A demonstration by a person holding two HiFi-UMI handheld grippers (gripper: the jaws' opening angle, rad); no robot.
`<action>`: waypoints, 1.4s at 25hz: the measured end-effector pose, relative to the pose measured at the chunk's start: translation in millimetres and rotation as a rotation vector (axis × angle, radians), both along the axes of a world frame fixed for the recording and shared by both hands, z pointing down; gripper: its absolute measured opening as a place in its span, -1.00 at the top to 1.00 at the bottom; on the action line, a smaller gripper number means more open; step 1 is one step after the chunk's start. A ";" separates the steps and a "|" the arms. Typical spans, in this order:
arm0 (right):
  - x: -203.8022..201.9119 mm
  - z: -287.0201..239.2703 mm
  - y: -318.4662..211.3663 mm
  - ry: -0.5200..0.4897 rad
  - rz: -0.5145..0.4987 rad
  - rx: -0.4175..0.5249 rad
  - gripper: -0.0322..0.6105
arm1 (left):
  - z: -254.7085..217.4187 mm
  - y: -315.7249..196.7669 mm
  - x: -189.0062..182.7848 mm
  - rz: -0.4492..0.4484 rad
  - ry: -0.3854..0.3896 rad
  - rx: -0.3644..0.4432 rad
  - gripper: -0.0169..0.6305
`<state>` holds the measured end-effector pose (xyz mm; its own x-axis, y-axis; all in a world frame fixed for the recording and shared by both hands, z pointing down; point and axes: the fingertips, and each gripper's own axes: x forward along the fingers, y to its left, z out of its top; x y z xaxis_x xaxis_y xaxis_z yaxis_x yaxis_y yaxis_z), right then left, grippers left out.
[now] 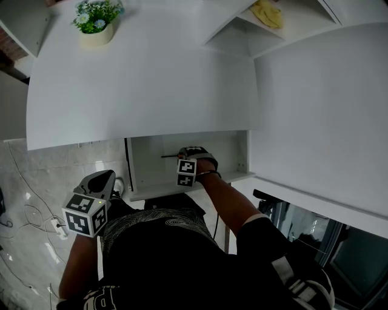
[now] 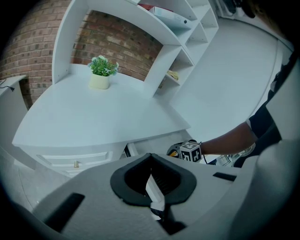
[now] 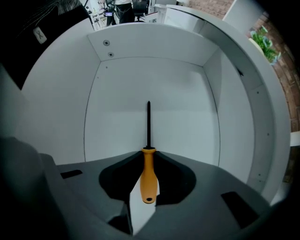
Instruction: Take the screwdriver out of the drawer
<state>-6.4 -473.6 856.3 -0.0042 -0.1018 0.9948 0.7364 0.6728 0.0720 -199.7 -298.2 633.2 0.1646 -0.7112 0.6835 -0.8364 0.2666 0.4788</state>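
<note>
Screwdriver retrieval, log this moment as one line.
right tool: shut on handle of screwdriver | screwdriver: inside open drawer, not out yet | left tool: shut, empty, left of drawer

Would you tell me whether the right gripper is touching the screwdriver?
Touching. The right gripper view shows the right gripper with its jaws closed against both sides of the orange handle of the screwdriver.

Plant [image 1: 97, 21]: green with pale flowers, upright in a cream pot, near the desk's far left corner.
Desk [image 1: 151, 85]: white, curved front edge.
Shelves [image 1: 303, 27]: white, standing on the desk to the right of the plant.
Yellow thing [image 1: 268, 13]: lies in one shelf compartment; kind unclear.
Wall [image 2: 119, 40]: red brick, behind desk and shelves.
Floor [image 1: 36, 169]: pale, marbled.
Cables [image 1: 24, 209]: thin, looped on the floor at left.
</note>
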 end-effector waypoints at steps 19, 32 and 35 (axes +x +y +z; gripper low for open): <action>2.6 -1.6 0.7 0.014 0.063 0.026 0.71 | -30.6 30.7 -6.1 0.026 -0.059 0.047 0.90; -15.2 -50.2 20.8 -0.084 0.123 0.101 0.69 | -58.7 59.4 -19.4 0.094 -0.108 0.121 0.90; -22.8 -69.5 28.8 -0.140 0.153 0.120 0.69 | -64.1 63.3 -18.1 0.125 -0.113 0.145 0.90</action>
